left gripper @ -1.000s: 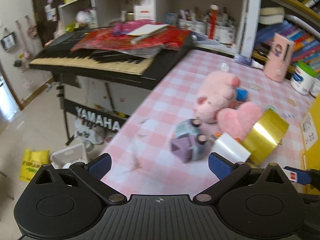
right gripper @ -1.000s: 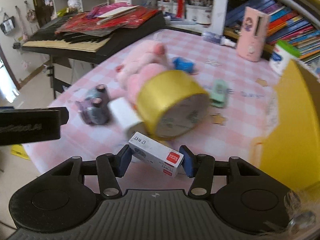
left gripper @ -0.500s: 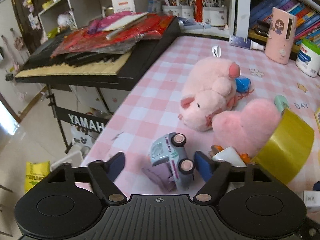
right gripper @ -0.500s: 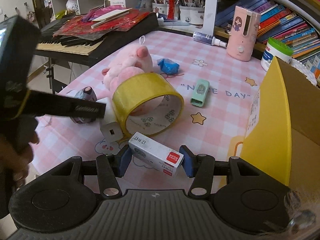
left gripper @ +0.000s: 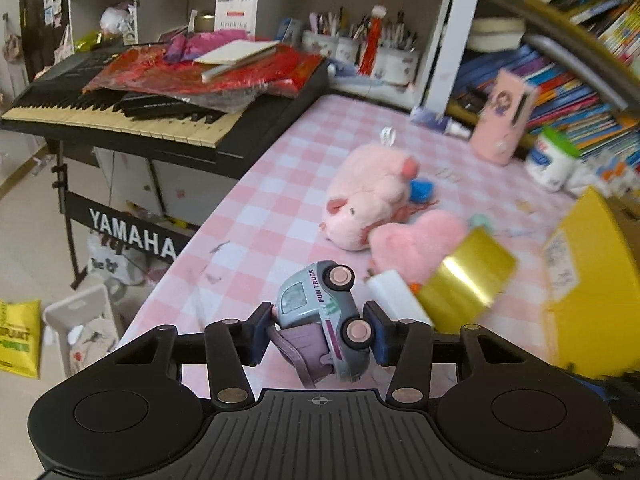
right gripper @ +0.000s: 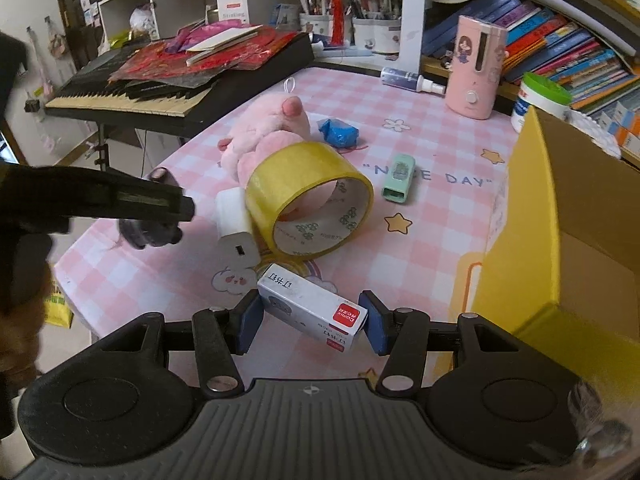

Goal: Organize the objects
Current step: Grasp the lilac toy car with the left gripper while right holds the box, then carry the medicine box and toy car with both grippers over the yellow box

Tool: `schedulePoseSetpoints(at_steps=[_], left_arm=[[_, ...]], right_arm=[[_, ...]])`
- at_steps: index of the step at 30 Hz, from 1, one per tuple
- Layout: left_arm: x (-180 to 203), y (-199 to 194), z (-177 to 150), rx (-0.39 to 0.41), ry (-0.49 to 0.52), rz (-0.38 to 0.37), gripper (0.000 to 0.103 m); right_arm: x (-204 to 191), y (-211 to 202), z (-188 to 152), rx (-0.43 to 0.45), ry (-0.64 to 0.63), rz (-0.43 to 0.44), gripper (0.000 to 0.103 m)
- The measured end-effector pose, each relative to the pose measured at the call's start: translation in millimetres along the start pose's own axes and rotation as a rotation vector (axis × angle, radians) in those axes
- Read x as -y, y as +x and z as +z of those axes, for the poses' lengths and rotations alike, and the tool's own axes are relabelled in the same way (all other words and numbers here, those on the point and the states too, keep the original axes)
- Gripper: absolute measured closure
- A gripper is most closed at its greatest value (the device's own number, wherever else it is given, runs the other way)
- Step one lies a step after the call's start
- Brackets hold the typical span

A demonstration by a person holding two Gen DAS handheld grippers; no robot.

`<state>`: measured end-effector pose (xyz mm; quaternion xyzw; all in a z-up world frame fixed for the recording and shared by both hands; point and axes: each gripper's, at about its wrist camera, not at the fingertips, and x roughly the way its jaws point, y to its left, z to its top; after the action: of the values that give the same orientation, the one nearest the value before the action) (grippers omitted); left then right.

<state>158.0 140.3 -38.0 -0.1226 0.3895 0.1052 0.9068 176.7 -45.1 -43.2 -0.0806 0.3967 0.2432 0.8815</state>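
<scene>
Pink-checked table [right gripper: 432, 240] with its left edge running from 7 o'clock toward 12 o'clock in both wrist views; beyond that edge the floor drops away beside a black keyboard [left gripper: 120, 116] on a stand at 10 o'clock. The far edge meets shelving with books and pen cups at 12 to 2 o'clock. A yellow cardboard box [right gripper: 560, 240] walls off the right side at 3 o'clock, open side up; the barest stretch of cloth lies between it and the central clutter. Pink plush toy [right gripper: 268, 124] lies near the centre at 12 o'clock, with a yellow tape roll [right gripper: 308, 200] tilted against it and a white charger block [right gripper: 236, 224] touching the roll at its 9 o'clock. A mint-green small case [right gripper: 398, 178] lies apart at 1 o'clock of the roll. Left gripper [left gripper: 320, 334]: jaws have just been closing and now pinch a grey-blue toy truck [left gripper: 324, 312], tipped on its side, pink wheels facing right, purple rear part hanging low, near the table's left edge. Right gripper [right gripper: 310, 322]: narrow, pads clamped on the ends of a white staple box [right gripper: 312, 308] with a red label, held slantwise above the cloth at 6 o'clock.
</scene>
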Motion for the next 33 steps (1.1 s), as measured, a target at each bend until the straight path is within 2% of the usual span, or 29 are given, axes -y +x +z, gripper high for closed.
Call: schedulePoseSetpoints(at_steps=[6,16,24,33], left_arm=[[-11,-43,-23,0.012,-0.015,-0.070,0.056],[-19,-88,-66,0.006,0.040,-0.154,0.056],[-3,-114,-91,0.015,0.114,-0.241,0.056],[30,-130,-113,-0.008,0.241,-0.367,0.056]], right_arm=[[-15,-30,-12,0.035,0.020,-0.021,0.053],[-38,-83,-54,0.075,0.074,-0.080,0.053],[-46,-123,-90,0.109,0.129,-0.141,0.053],[-31,-163,-132,0.128,0.261,-0.258,0.053]])
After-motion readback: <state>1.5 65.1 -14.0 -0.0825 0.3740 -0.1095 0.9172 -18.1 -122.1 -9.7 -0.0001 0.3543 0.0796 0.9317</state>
